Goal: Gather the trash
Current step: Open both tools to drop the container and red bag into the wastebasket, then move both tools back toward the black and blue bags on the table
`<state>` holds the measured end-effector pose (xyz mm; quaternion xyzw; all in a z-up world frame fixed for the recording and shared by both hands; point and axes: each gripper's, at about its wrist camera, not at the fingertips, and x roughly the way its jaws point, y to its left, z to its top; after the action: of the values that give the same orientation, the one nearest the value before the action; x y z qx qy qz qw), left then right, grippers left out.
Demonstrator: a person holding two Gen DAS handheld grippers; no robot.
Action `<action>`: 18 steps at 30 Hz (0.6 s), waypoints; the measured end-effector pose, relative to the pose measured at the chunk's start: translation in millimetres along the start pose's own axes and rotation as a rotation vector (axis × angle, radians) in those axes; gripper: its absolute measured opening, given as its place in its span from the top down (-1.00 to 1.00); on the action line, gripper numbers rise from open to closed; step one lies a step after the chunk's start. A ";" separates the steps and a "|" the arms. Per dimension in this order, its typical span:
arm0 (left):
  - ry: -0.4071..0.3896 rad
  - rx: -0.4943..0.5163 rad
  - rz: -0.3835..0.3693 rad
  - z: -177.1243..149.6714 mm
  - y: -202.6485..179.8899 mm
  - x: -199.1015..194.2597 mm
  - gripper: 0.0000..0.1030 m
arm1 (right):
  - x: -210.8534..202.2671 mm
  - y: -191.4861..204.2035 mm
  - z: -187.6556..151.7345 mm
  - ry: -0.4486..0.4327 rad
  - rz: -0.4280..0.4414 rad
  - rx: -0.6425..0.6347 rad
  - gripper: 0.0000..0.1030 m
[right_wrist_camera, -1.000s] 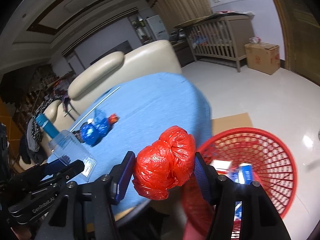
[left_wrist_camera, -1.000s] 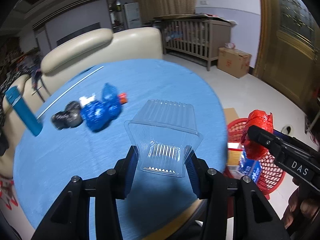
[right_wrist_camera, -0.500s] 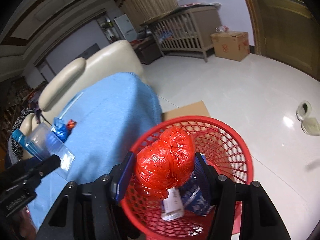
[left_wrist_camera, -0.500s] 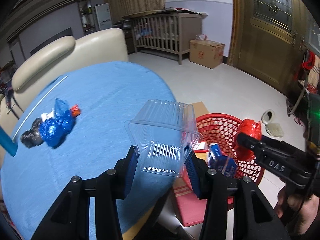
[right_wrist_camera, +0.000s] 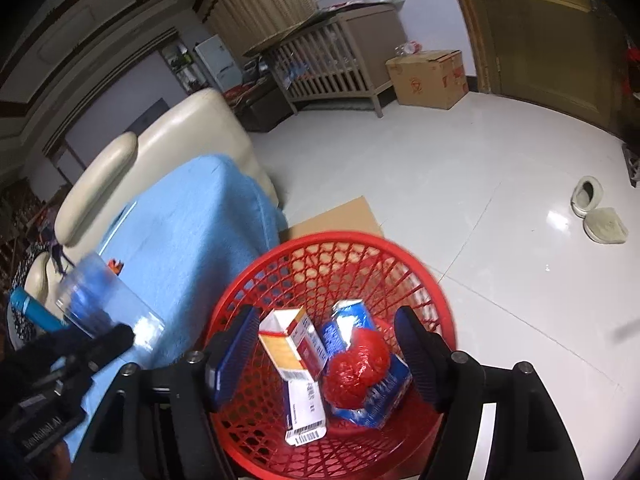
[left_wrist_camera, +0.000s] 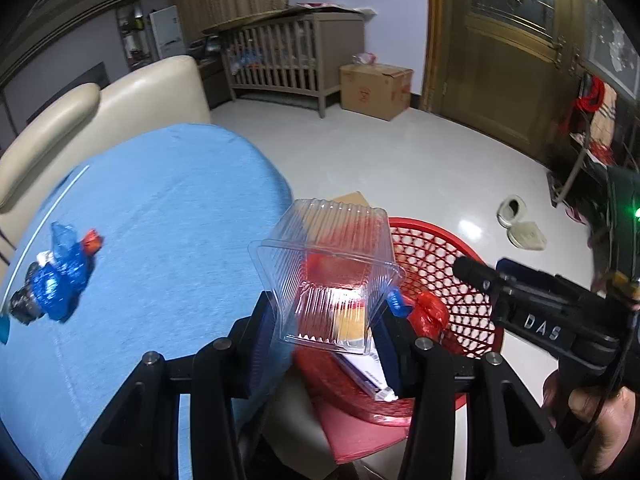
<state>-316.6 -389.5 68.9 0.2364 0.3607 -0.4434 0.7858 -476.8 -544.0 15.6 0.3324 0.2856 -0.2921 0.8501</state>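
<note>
My left gripper [left_wrist_camera: 326, 320] is shut on a clear ribbed plastic container [left_wrist_camera: 326, 276] and holds it over the near rim of the red mesh basket [left_wrist_camera: 448, 256]. My right gripper [right_wrist_camera: 324, 344] is open and empty above the basket [right_wrist_camera: 304, 248]. The red plastic bag ball [right_wrist_camera: 356, 364] lies inside it on a blue carton [right_wrist_camera: 352, 316], beside a white-and-red box [right_wrist_camera: 292, 340]. In the left wrist view the red ball [left_wrist_camera: 430, 312] shows in the basket. A blue wrapper bundle [left_wrist_camera: 60, 280] with black and red bits lies on the blue table [left_wrist_camera: 160, 220].
The basket stands on the white tiled floor beside the table's edge, on a cardboard sheet [right_wrist_camera: 332, 216]. A cream sofa [left_wrist_camera: 120, 100] is behind the table. A crib [left_wrist_camera: 288, 52], a cardboard box [left_wrist_camera: 376, 84] and slippers [left_wrist_camera: 520, 228] are farther off.
My right gripper opened and the red bag ball dropped into the basket. My left gripper carried the clear container rightward from over the table to the basket's rim.
</note>
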 end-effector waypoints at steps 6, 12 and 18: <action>0.039 0.039 -0.049 3.1 -18.6 18.8 -0.01 | -17.4 -14.8 8.1 -0.063 -0.012 0.048 -0.43; 0.096 0.056 -0.127 7.3 -26.0 31.2 -0.33 | -26.1 -17.3 16.2 -0.081 -0.012 0.061 -0.43; 0.083 0.010 -0.126 4.6 -6.9 18.5 -0.39 | -26.0 0.4 17.3 -0.076 0.010 0.033 -0.43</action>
<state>-314.5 -405.8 57.1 0.2353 0.4048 -0.4835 0.7396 -488.8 -548.4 44.1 0.3365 0.2464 -0.3049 0.8562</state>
